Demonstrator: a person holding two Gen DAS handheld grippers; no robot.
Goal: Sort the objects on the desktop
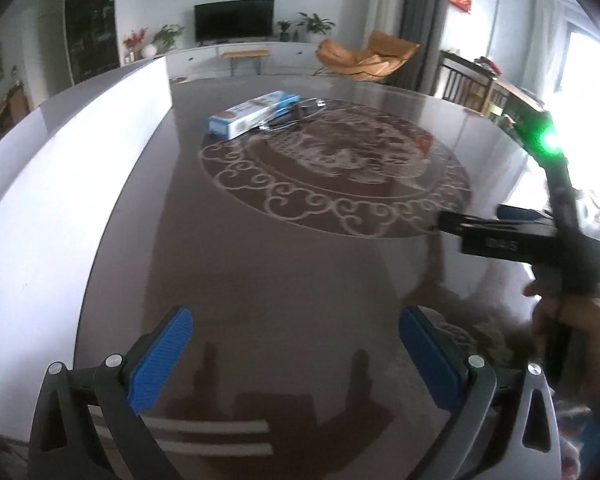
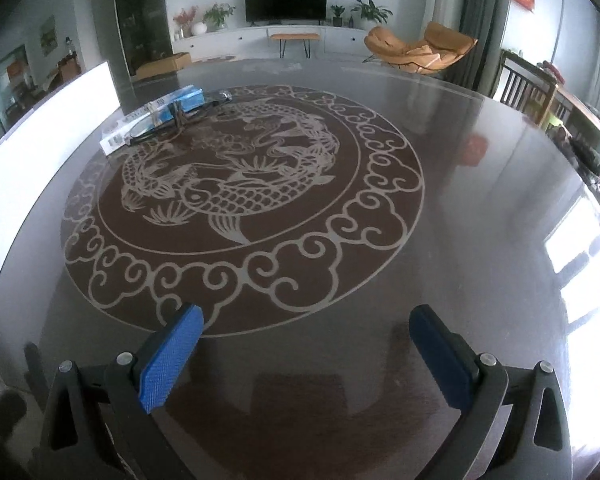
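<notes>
A blue and white box (image 1: 252, 114) lies on the far left part of the round glass table (image 1: 260, 264), with a dark cable or glasses-like item (image 1: 296, 114) against its right side. Both show in the right wrist view too, the box (image 2: 152, 118) and the dark item (image 2: 180, 118). My left gripper (image 1: 296, 344) is open and empty, low over the near table. My right gripper (image 2: 306, 346) is open and empty over the near edge of the dragon pattern (image 2: 236, 188). The right gripper's body (image 1: 540, 236) shows at the right in the left wrist view.
A white wall or panel (image 1: 60, 184) runs along the table's left side. A wooden chair (image 2: 528, 88) stands at the far right. Behind are a TV (image 2: 286, 0), a white cabinet and an orange lounge chair (image 2: 420, 50).
</notes>
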